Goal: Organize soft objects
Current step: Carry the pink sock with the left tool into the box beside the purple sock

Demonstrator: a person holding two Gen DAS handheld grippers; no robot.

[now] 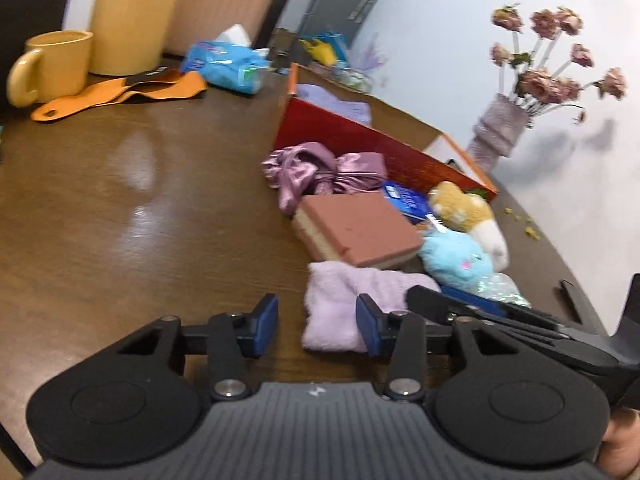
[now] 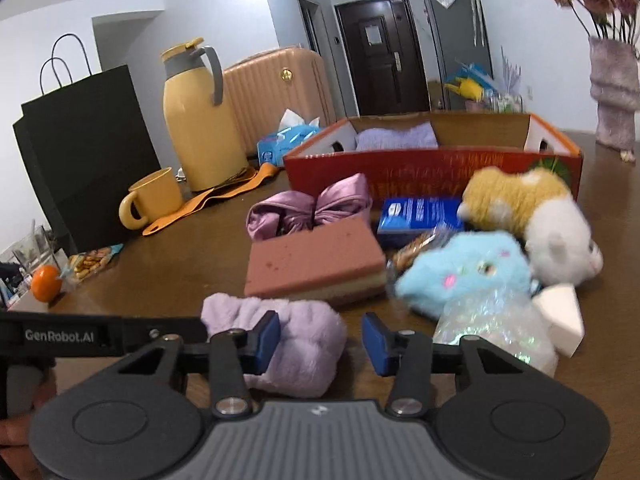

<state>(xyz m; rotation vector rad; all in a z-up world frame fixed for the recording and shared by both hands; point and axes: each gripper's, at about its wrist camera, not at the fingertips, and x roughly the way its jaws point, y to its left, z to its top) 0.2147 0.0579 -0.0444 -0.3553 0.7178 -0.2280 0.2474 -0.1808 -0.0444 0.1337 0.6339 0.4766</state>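
Both grippers are hovering over the near end of the brown table, each aimed at the folded lilac towel lying closest to the person. In the left wrist view the left gripper is standing partly spread, its blue pads apart with the towel's left edge showing between them, though no pad is pressing on the cloth. In the right wrist view the right gripper is likewise partly spread, its left pad sitting in front of the towel and its right pad over bare wood, so it is pinching nothing either. Coming at the towel from two sides probably means the person is preparing to lift it by both ends so it keeps its fold. Just beyond the towel a pink sponge block is lying flat, with a shiny purple satin bundle behind it and a blue plush toy and a tan and white plush toy crowding to its right. Behind them the red cardboard box is sitting open, already holding another lilac cloth in its left end, which suggests it is the place where soft things are being gathered. Most of the soft items are waiting outside it, so the job looks barely begun.
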